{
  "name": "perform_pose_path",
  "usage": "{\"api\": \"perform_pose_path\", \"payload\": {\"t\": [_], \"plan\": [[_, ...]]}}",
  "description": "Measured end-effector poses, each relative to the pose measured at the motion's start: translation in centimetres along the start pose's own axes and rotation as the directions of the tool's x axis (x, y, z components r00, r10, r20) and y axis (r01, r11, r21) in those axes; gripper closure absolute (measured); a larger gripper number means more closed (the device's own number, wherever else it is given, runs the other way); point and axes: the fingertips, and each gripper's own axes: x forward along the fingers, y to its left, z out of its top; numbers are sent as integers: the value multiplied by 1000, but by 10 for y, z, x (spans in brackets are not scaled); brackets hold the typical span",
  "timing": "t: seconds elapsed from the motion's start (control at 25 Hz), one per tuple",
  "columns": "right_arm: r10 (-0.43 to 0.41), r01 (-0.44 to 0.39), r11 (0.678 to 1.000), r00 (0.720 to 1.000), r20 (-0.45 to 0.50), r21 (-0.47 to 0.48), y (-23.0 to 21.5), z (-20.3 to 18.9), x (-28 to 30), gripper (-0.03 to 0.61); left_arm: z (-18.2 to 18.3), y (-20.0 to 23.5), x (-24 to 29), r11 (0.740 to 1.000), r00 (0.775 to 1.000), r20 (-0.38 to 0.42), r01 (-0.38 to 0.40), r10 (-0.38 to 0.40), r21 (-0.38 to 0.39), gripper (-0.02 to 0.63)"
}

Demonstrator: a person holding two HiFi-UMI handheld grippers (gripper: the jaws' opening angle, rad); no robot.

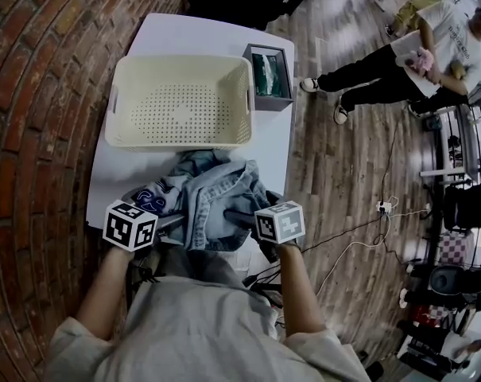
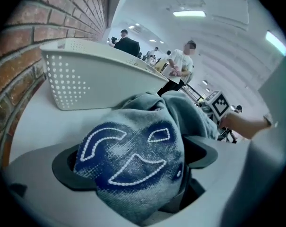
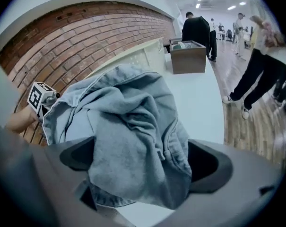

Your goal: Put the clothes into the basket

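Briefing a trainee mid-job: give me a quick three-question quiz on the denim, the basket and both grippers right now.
1. True or false: the cream perforated basket already holds clothes.
2. Where does the denim garment lie? A: draped over the basket's rim. B: on the white table, short of the basket. C: on the floor.
3. What stands between the open jaws of the left gripper and the right gripper?
Key: 1 false; 2 B; 3 folds of the denim garment.
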Motion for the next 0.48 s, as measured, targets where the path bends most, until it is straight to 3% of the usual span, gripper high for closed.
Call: {"api": "perform_pose_path", "payload": {"t": [0.28,0.48], "plan": [[148,-144,985,988,-33,91,-2,-13,18,-6,-5,-4,15,994,993,-66,100,-103,-42,49],[199,-198,980,980,-24,37,8,-8,24,-3,-10,-10,29,976,973,-95,202,-209,-75,48]]}}
